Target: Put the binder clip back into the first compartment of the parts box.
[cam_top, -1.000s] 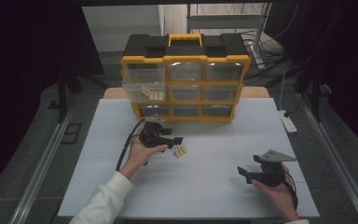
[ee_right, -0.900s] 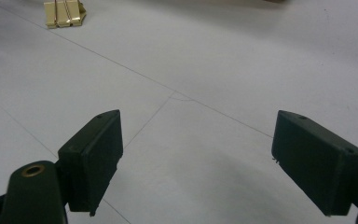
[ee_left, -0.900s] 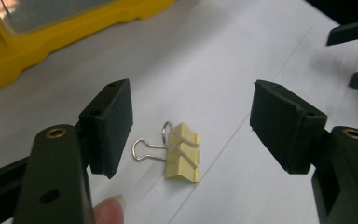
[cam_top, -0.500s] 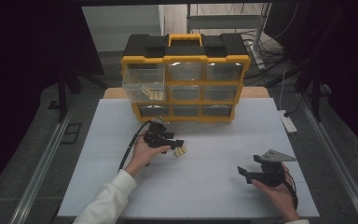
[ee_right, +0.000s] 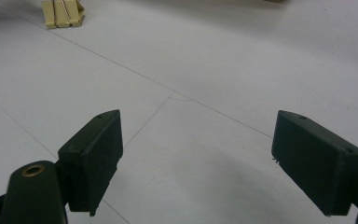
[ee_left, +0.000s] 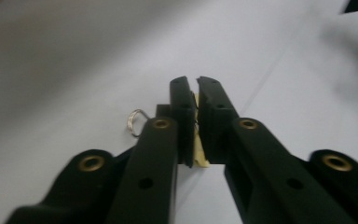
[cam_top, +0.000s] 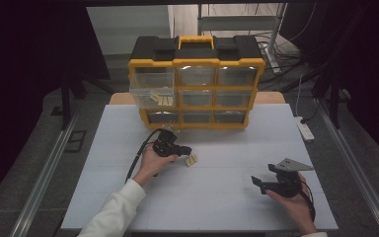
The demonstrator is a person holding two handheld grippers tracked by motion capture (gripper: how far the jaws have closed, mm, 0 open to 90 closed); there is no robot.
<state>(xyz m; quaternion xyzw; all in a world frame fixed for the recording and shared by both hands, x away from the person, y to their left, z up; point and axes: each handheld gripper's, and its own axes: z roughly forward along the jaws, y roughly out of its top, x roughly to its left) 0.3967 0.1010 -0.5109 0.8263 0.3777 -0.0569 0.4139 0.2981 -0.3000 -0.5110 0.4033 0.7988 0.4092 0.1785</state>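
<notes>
The wooden clothespin lies on the white table just left of the middle of the high view, its long axis running from lower left to upper right of that frame; which end is the mouth I cannot tell. In the left gripper view a pale strip of it shows between the black jaws, with its wire spring loop sticking out to the left. The left gripper has just been closing and now pinches the pin, the jaws almost meeting. The right gripper sits at the lower right, well apart, jaws wide with bare table between them; its own view shows the pin in the upper left corner.

Behind, at the top centre, stands a yellow and black drawer organizer; its upper left drawer is pulled out and holds more pins. Nothing lies between pin and organizer.

Compared with a second ago, the left hand has edged slightly toward the pin.
</notes>
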